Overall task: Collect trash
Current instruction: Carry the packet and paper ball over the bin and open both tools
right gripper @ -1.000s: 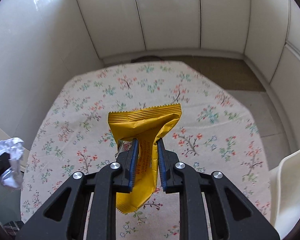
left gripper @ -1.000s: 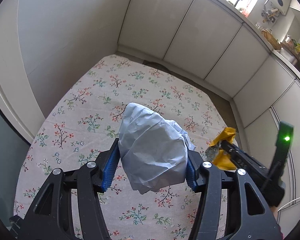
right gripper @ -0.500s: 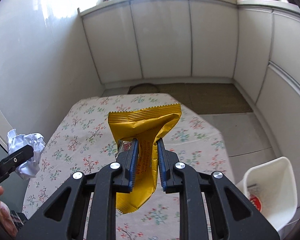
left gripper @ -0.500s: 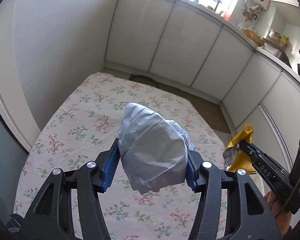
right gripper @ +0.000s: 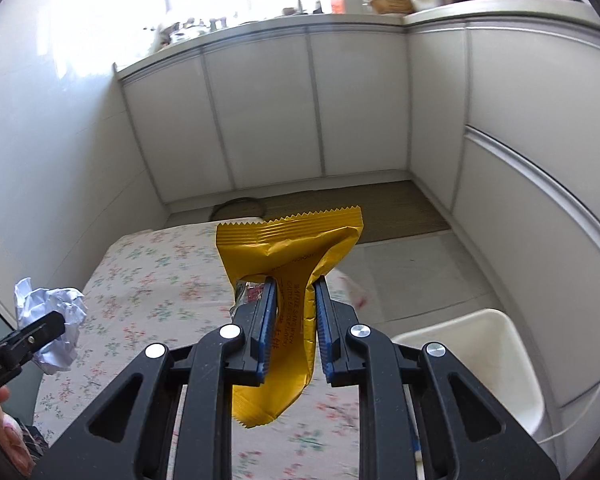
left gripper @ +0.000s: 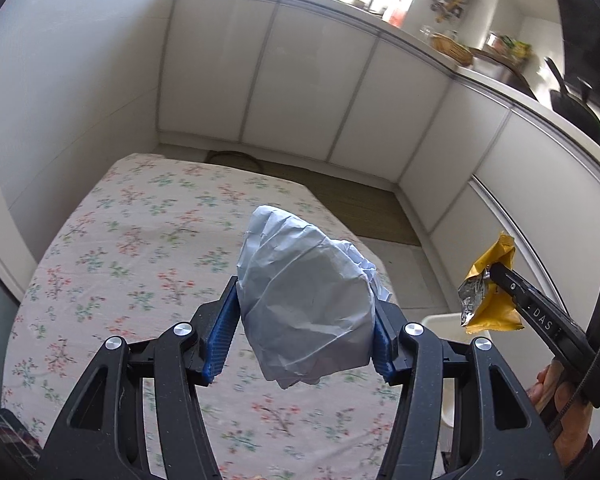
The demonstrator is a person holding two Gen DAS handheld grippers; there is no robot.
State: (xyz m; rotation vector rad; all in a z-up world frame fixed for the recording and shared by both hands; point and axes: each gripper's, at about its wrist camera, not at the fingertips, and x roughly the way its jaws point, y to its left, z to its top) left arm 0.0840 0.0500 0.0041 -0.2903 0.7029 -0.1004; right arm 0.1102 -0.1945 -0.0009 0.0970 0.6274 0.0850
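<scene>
My left gripper (left gripper: 304,336) is shut on a crumpled ball of white paper (left gripper: 304,304), held above the flowered tablecloth (left gripper: 140,264). The same paper ball (right gripper: 54,328) shows at the left edge of the right wrist view. My right gripper (right gripper: 294,332) is shut on a yellow snack wrapper (right gripper: 292,264) with a torn silver end, held upright over the table's right side. In the left wrist view that wrapper (left gripper: 494,292) hangs at the far right in the other gripper's fingers. A white plastic bin (right gripper: 472,364) stands on the floor below and right of the right gripper.
White cabinets (right gripper: 360,108) wrap round the far side and right, under a cluttered worktop. A brown mat (right gripper: 384,212) lies on the floor beyond the table. The bin's rim (left gripper: 444,320) peeks out behind the left gripper's right finger. A hand (left gripper: 560,404) holds the right gripper.
Both grippers have risen and swung right with their trash still held. The table has dropped back in view, and the white bin has come into sight at the right.
</scene>
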